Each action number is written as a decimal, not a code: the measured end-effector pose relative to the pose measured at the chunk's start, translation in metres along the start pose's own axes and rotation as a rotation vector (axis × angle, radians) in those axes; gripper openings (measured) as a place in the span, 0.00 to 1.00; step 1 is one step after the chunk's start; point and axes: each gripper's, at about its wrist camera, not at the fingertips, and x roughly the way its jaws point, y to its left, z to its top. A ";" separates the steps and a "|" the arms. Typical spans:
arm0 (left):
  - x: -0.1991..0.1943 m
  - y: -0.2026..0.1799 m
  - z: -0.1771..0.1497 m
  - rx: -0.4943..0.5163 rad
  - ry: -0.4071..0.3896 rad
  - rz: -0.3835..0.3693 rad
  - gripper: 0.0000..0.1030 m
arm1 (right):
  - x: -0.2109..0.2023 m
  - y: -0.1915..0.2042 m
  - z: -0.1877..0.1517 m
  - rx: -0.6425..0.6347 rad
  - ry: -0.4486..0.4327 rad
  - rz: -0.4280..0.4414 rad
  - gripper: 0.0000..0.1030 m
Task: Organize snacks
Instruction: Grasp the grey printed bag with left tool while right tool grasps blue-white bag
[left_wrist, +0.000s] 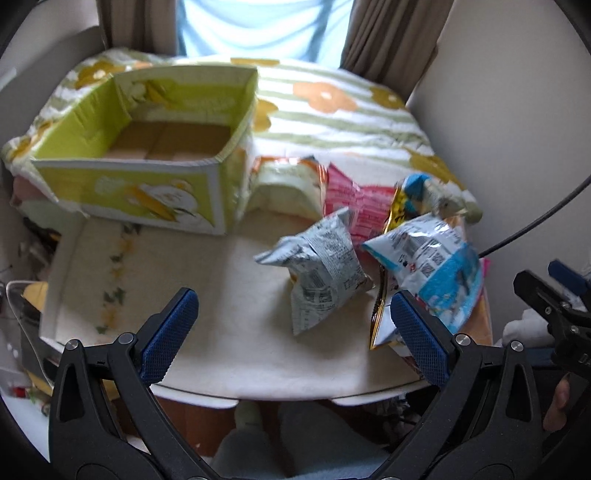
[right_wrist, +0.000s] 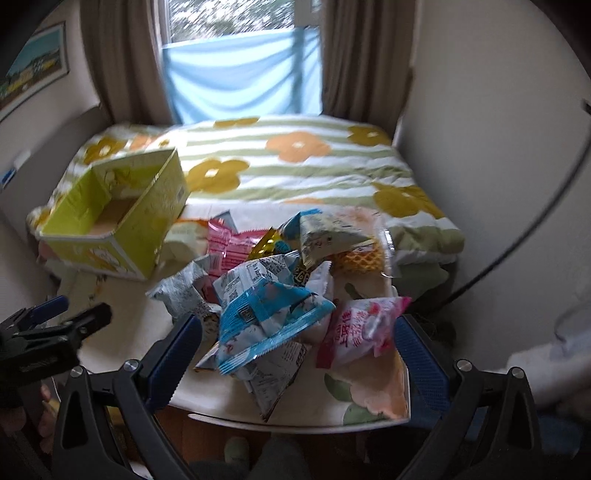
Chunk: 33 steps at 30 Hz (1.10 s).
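Both the left tongs (left_wrist: 291, 334) and right tongs (right_wrist: 299, 354) hang spread wide and empty over the near edge of the worktop (left_wrist: 229, 295). The snack packets (right_wrist: 273, 295) lie heaped on its right half, beside the open yellow-green box (left_wrist: 147, 177) at its far left. A pink packet (right_wrist: 364, 328) shows red characters too blurred to read; the grey packet (left_wrist: 321, 269) carries fine print, also unreadable.

A flowered, green-striped quilt (right_wrist: 295, 166) is spread beyond the claw, with brown curtains (right_wrist: 122, 62) hung at the window (right_wrist: 229, 18) farther off. A framed picture (right_wrist: 33, 70) is seen upper left; a black cable (right_wrist: 535, 229) is draped to the right.
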 end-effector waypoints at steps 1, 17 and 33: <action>0.009 -0.003 0.001 -0.005 0.016 0.002 1.00 | 0.006 -0.001 0.003 -0.011 0.010 0.010 1.00; 0.116 -0.015 0.012 -0.172 0.156 0.001 0.98 | 0.102 0.003 0.032 -0.148 0.206 0.206 1.00; 0.127 -0.001 0.003 -0.224 0.152 0.048 0.56 | 0.146 0.014 0.029 -0.176 0.338 0.350 0.84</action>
